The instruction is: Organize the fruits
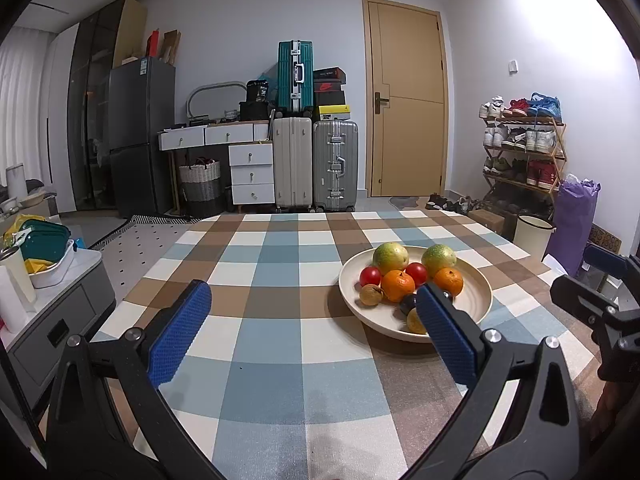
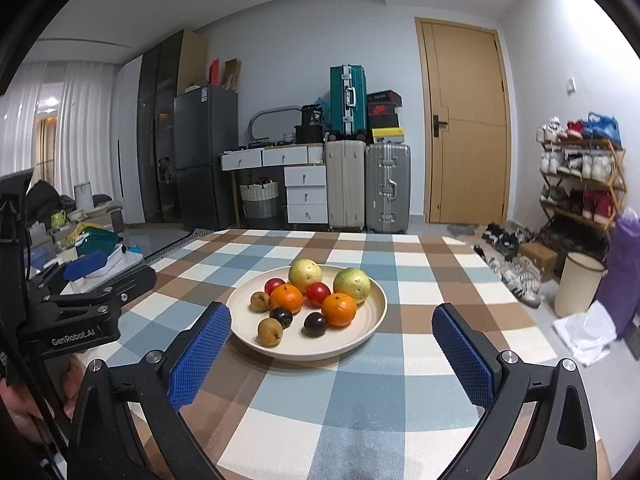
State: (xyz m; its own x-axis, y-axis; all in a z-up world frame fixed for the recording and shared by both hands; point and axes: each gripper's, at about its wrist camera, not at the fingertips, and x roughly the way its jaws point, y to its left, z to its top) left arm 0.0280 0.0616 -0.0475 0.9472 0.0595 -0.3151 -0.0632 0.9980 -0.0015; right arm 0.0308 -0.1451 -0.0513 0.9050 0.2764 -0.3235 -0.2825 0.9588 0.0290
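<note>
Checkered cloth in blue, brown and cream is covering the table (image 2: 360, 400) nearest the lens, and both grippers are hovering over its near edge. Right gripper (image 2: 331, 346) is pointing toward the far wall and slightly down, its jaws spread as wide as they go, gripping nothing. Left gripper (image 1: 313, 320) is sitting to its left, aimed the same way, jaws likewise wide apart and empty.

Beyond the fingertips, a cream plate (image 2: 372, 320) is resting on the cloth, apart from both grippers. It is holding 2 green-yellow guavas (image 2: 352, 285) at its far side, 2 oranges (image 2: 338, 309) and 2 red tomatoes (image 2: 318, 294) in the middle, then 2 dark plums (image 2: 315, 323) and 2 small brown fruits (image 2: 270, 332) toward its near left. All are roundish, showing no clear long axis.
</note>
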